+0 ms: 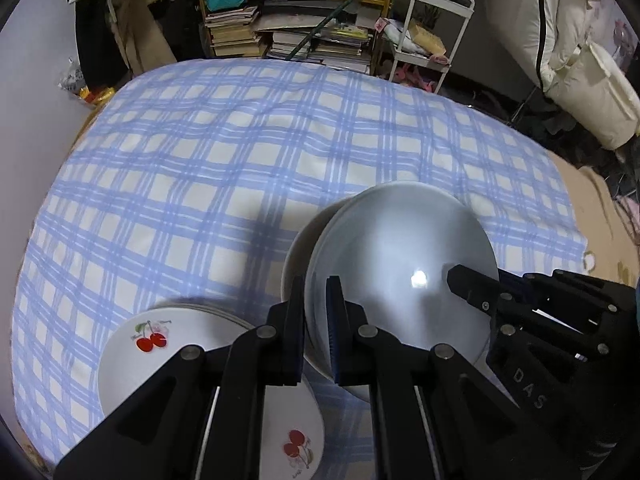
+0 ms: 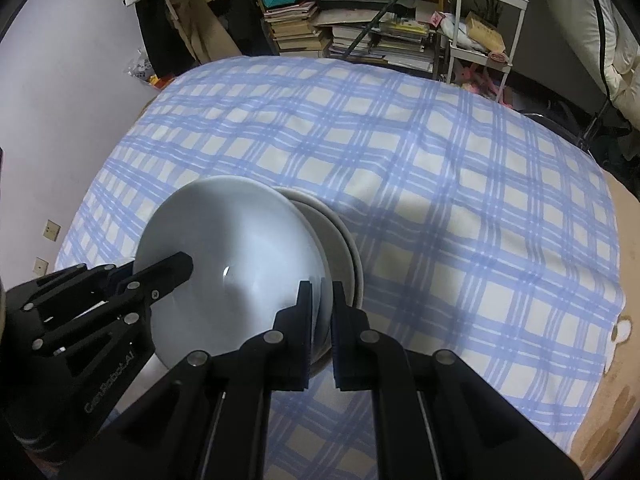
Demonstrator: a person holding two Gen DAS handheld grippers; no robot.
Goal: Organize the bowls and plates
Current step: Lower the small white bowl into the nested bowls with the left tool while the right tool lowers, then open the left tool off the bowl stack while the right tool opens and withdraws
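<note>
Together, the left hand-held gripper [image 1: 316, 320] and right hand-held gripper [image 2: 322, 312] pinch opposite rims of a glossy pale-grey ceramic bowl [image 1: 400, 272] above stacked white bowls [image 1: 298, 248] on the checked surface [image 1: 224, 152]; it looks stiff, slick, breakable, and best gripped at the rim.

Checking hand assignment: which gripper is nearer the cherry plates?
Left. The left gripper grips the grey bowl right above the cherry plates; the right gripper grips its far rim.
</note>
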